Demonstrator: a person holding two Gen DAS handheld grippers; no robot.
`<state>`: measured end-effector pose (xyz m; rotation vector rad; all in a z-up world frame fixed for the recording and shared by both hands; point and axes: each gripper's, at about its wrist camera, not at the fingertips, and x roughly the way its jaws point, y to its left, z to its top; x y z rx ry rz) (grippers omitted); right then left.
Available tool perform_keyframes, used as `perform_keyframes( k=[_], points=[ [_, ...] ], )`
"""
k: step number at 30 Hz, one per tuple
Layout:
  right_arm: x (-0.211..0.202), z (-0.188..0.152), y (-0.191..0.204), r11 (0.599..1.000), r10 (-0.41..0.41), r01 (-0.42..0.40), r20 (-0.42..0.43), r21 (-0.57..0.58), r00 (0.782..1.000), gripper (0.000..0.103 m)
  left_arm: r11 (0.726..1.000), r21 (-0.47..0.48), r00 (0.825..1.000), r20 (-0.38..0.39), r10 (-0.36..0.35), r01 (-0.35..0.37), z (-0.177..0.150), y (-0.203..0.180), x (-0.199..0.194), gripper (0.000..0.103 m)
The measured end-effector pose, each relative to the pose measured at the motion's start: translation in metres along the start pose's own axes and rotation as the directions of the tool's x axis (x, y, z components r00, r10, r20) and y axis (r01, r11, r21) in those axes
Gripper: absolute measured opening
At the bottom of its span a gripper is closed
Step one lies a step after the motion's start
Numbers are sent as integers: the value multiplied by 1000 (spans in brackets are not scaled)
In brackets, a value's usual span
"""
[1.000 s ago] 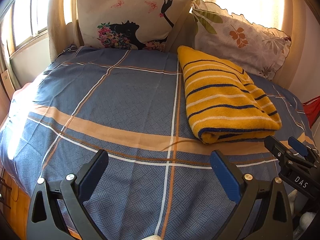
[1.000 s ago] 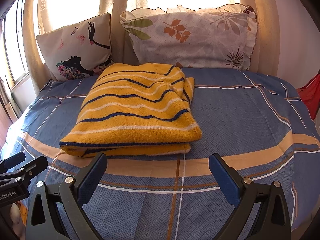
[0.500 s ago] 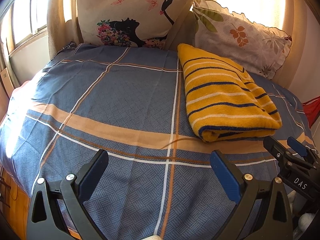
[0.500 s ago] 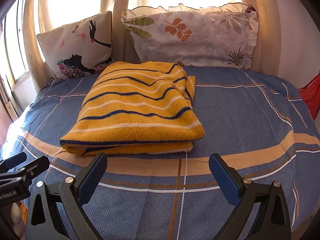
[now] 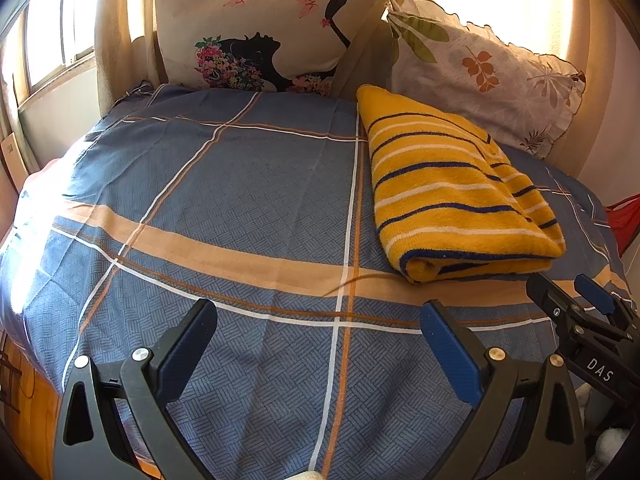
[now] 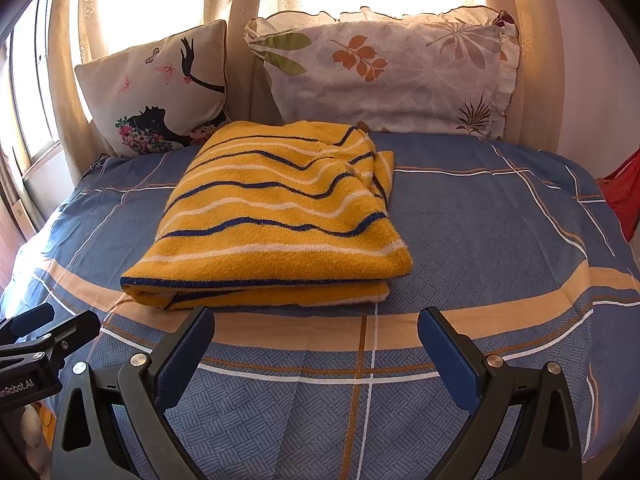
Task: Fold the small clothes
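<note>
A yellow garment with blue and white stripes [image 6: 276, 216] lies folded in a flat stack on the blue checked bed cover [image 6: 480, 224]. In the left wrist view it [image 5: 452, 192] sits at the right. My right gripper [image 6: 316, 320] is open and empty, just in front of the garment's near edge, not touching it. My left gripper [image 5: 318, 316] is open and empty over bare cover, left of the garment. The right gripper's fingers [image 5: 560, 304] show at the right edge of the left wrist view; the left gripper's fingers [image 6: 48, 328] show at the left edge of the right wrist view.
Two pillows lean at the head of the bed: one with a black silhouette print [image 6: 160, 92] and one with a leaf print [image 6: 384, 68]. Curtains and a window stand behind them. A red item [image 6: 624, 196] hangs at the right bed edge.
Both grippers have drifted slightly forward and the views have shifted a little. The garment lies as before. Both jaws stay open.
</note>
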<state>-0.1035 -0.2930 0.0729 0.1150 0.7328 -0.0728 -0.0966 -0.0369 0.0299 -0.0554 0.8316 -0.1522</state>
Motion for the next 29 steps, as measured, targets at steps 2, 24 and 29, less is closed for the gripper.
perform_keyframes(
  k=[2, 24, 29],
  points=[
    [0, 0, 0, 1000, 0, 0, 0, 0, 1000, 103, 1000, -1, 1000, 0, 0, 0, 0, 0, 0, 101],
    [2, 4, 8, 1000, 5, -5, 3, -30, 1000, 103, 1000, 12, 1000, 25, -2, 2, 2, -2, -6, 101],
    [5, 7, 15, 998, 6, -6, -1, -61, 1000, 103, 1000, 27, 1000, 30, 2, -3, 2, -5, -10, 101]
  ],
)
